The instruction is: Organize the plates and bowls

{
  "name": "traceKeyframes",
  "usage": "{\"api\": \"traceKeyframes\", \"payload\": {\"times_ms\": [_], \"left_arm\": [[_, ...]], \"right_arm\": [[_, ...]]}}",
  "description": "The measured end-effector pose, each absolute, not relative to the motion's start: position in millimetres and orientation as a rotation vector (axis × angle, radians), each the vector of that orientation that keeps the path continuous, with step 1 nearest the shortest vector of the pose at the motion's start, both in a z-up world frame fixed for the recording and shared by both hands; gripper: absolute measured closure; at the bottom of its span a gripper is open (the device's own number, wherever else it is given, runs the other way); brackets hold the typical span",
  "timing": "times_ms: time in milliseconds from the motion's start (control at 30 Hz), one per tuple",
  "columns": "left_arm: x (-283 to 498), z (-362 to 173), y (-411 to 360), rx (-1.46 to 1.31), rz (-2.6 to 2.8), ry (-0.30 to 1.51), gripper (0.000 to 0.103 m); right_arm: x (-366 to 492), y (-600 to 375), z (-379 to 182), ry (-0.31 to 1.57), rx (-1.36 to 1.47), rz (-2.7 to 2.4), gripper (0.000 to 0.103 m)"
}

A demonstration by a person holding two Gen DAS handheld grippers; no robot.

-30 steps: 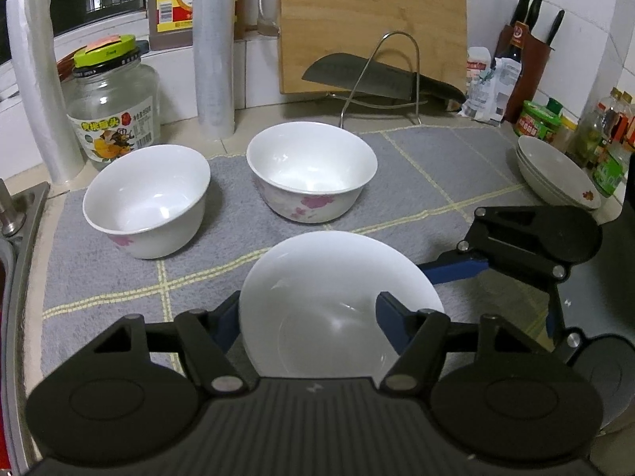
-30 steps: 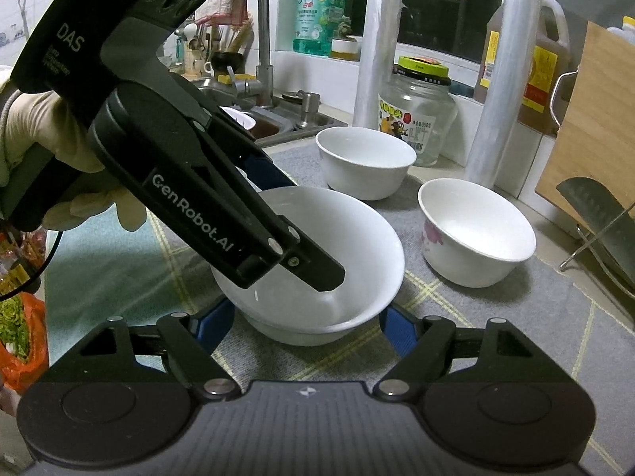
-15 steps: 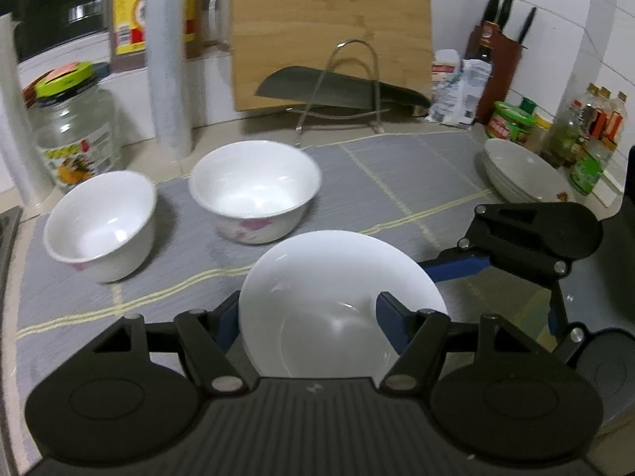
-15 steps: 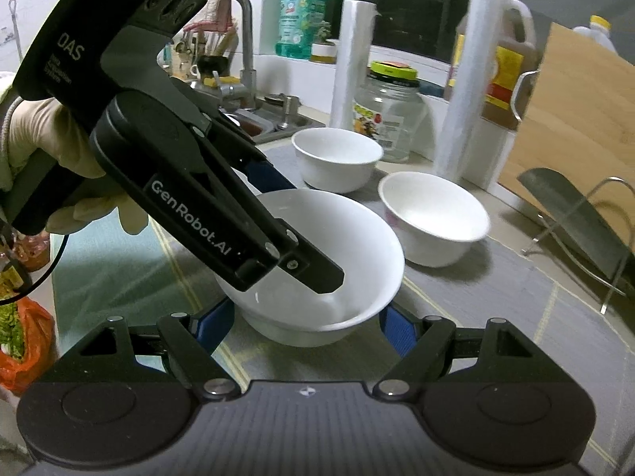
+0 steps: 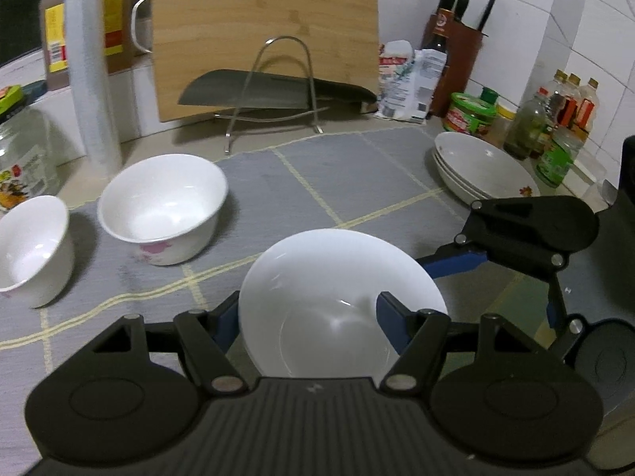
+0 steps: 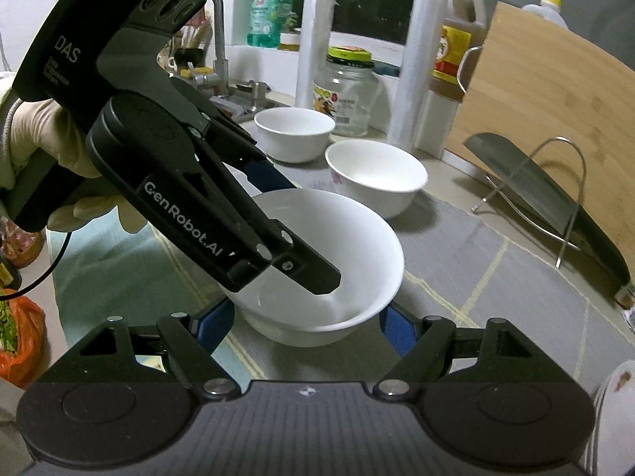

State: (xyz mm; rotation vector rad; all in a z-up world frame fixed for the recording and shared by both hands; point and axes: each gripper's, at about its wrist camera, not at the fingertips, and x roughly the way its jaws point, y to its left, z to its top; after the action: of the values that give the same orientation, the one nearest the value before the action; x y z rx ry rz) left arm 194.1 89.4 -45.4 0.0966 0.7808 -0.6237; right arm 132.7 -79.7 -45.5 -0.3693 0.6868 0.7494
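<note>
Carrying white bowl at lower centre, left gripper and right gripper fingers both clamping its sides; likely needing nesting into plate stack at right.

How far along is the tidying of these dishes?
Done: a stack of plates sits at the mat's far right. In hand: one wide white bowl, gripped by both the left gripper and the right gripper; in the right wrist view it looks raised off the mat. Left: two small bowls stand apart, unstacked.
</note>
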Motion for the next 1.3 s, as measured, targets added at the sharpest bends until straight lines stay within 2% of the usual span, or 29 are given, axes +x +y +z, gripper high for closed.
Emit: {"api": "traceKeyframes", "payload": {"times_ms": [867,933,1000,1100,1167,1300], "left_arm": [[200,-64,58,0.063,-0.69,0.805,0.032],[200,-65,58,0.062,-0.691,0.808,0.03],[199,-65,58,0.058,-0.705,0.802,0.019],[193,-63,55,0.095,-0.709,0.769,0.004],[188,-61,54,0.123,-0.697,0.745,0.004],[180,-57,59,0.135,-0.662,0.71,0.001]], "right_arm": [[134,-104,-55,0.767,-0.383,0.698,0.019],[135,-104,-56,0.771,-0.381,0.699,0.019],[136,-103,-56,0.772,-0.382,0.701,0.019],[136,-104,-56,0.764,-0.389,0.692,0.008],[137,-107,-55,0.757,-0.369,0.69,0.003],[138,-111,-53,0.757,-0.346,0.688,0.0]]}}
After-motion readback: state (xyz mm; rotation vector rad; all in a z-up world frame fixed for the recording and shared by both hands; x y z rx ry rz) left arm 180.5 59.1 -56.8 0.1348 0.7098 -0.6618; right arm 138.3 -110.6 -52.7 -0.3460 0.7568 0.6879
